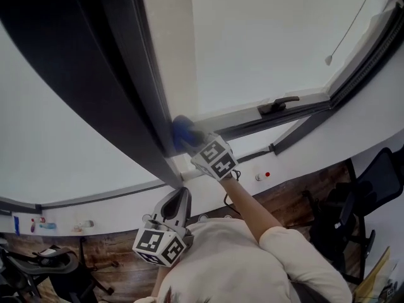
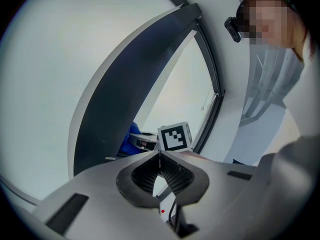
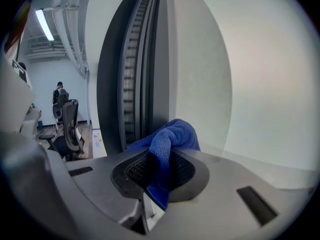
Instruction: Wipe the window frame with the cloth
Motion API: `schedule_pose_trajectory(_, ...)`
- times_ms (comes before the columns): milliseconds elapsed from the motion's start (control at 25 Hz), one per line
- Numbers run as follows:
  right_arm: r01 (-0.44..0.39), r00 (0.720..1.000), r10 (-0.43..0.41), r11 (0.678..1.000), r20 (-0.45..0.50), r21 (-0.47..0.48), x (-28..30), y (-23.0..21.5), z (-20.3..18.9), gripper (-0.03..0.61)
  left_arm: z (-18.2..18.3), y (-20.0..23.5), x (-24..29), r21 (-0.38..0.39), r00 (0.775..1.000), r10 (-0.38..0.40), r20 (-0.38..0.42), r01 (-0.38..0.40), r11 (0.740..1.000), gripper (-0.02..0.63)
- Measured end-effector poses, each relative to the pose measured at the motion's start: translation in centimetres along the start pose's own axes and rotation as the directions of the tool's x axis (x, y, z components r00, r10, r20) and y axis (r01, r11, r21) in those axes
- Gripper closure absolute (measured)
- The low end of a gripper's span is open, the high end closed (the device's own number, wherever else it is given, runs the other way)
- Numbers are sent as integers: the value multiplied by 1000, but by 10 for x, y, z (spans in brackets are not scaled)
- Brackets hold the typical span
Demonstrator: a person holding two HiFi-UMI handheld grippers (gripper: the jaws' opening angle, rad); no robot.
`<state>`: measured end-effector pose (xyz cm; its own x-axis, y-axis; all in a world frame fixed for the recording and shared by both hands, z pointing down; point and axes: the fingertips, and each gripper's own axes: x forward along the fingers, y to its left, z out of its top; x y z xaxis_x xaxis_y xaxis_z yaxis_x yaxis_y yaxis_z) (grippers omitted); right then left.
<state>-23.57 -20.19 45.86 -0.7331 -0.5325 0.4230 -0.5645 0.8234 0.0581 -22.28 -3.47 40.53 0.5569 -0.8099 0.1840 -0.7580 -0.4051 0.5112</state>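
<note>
Right gripper (image 3: 161, 160): fingers pinching blue microfibre cloth (image 3: 172, 136), its wad pressed against the dark grey metal window frame (image 1: 129, 109) for wiping contact. Left gripper (image 2: 160, 155): fingers pressed together, empty, idle below.

The cloth (image 3: 172, 136) was seen as a nubby, matt blue fabric. The window frame (image 1: 126, 87) was finished dark, smooth and satin, perhaps painted metal. Both the right gripper (image 3: 159, 159) and left gripper (image 2: 160, 156) were cased in matt grey plastic, ribbed black pads (image 2: 177, 176) lining the jaws. The floor (image 1: 297, 194) was shown wood-grained.
</note>
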Motion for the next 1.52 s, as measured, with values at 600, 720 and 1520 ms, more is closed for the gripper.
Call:
schedule_pose_trajectory(600, 68, 997, -67, 997, 32, -46, 5, 2, -12, 535, 1, -1, -4, 20, 999, 41, 8, -41, 999, 603)
schedule_pose_trajectory(720, 74, 997, -73, 996, 40, -40, 6, 2, -11, 535, 2, 0, -7, 33, 999, 48, 12, -48, 998, 603)
schedule_pose_trajectory(1520, 157, 988, -157, 986, 7, -53, -3, -14, -15, 535, 14, 3, -18, 107, 996, 85, 15, -86, 991, 603)
